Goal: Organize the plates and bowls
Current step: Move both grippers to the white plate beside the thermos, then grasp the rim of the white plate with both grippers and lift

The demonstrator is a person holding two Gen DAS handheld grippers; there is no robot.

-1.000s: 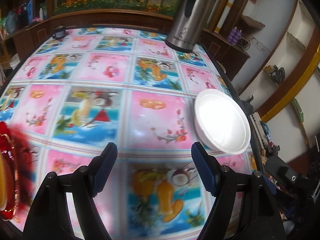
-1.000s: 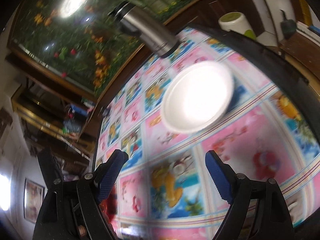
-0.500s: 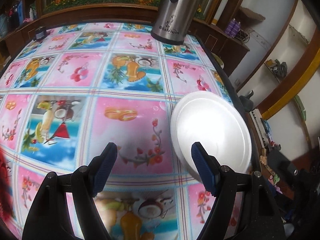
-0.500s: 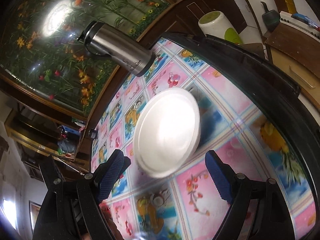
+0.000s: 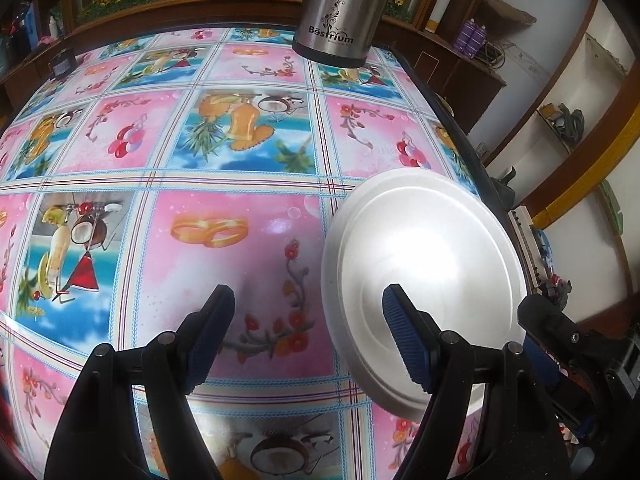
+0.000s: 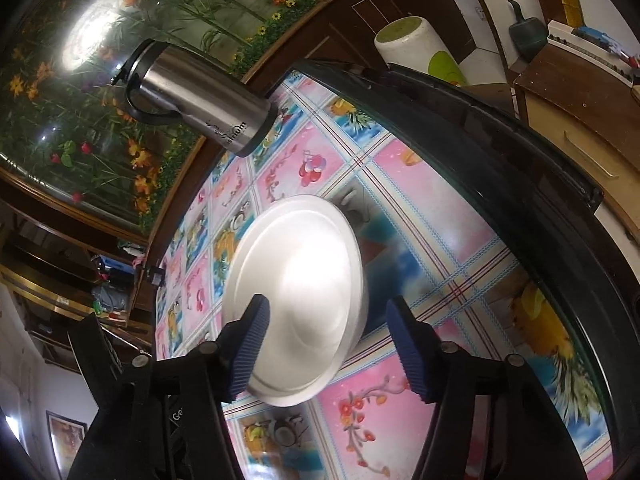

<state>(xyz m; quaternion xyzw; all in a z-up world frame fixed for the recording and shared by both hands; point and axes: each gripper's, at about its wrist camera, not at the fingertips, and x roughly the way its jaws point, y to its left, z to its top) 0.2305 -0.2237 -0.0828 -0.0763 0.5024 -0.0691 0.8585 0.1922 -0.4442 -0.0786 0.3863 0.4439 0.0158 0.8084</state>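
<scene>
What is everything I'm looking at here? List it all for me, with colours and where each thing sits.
plate: one, white, lying on the table near its right edge, seemingly upside down
flask: one, steel with black top and handle, standing at the table's far side
tablecloth: one, pink and blue squares with fruit and flower prints, covering the table
small dark object: one, black, far left corner of the table; too small to identify
white container: one, white with green patches, off the table past its far edge
left gripper: one, black with blue pads, open, its right finger over the plate
right gripper: one, black with blue pads, jaws just been closing, plate's near rim between them, not visibly pressed
</scene>
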